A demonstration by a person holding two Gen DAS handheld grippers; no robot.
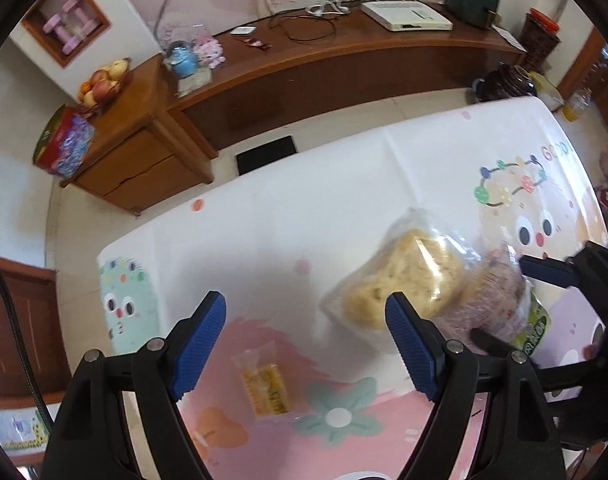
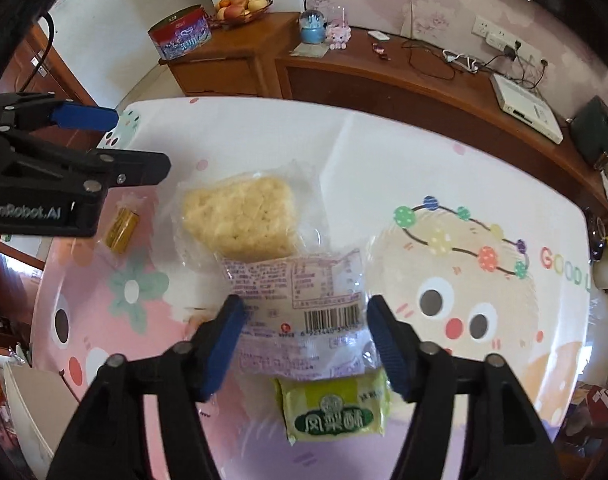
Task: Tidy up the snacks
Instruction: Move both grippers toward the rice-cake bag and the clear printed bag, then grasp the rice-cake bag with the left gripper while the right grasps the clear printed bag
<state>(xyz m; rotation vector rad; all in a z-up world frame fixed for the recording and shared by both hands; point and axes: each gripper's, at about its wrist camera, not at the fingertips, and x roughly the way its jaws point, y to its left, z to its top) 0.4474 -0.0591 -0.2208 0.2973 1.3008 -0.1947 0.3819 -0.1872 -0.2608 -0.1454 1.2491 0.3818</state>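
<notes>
Several snacks lie on the cartoon-printed tablecloth [image 2: 384,152]. A yellow cake in a clear bag [image 2: 240,216] touches a pale purple labelled packet with a barcode [image 2: 300,312], which overlaps a green packet [image 2: 336,408]. My right gripper [image 2: 306,320] points down over the purple packet, open, with a pad at each side of it. A small yellow packet [image 1: 266,388] lies apart, to the left of the cake. My left gripper [image 1: 306,320] hangs above it, open and empty. In the left wrist view the cake bag [image 1: 404,280] sits beyond the right finger, and the right gripper [image 1: 544,272] shows at the right edge.
Beyond the table's far edge is a wooden cabinet [image 1: 144,152] with a fruit bowl [image 1: 102,84] and a red tin [image 1: 64,144]. A long wooden stand [image 1: 344,52] carries a white box [image 1: 406,14] and cables. A black object [image 1: 266,154] lies on the floor.
</notes>
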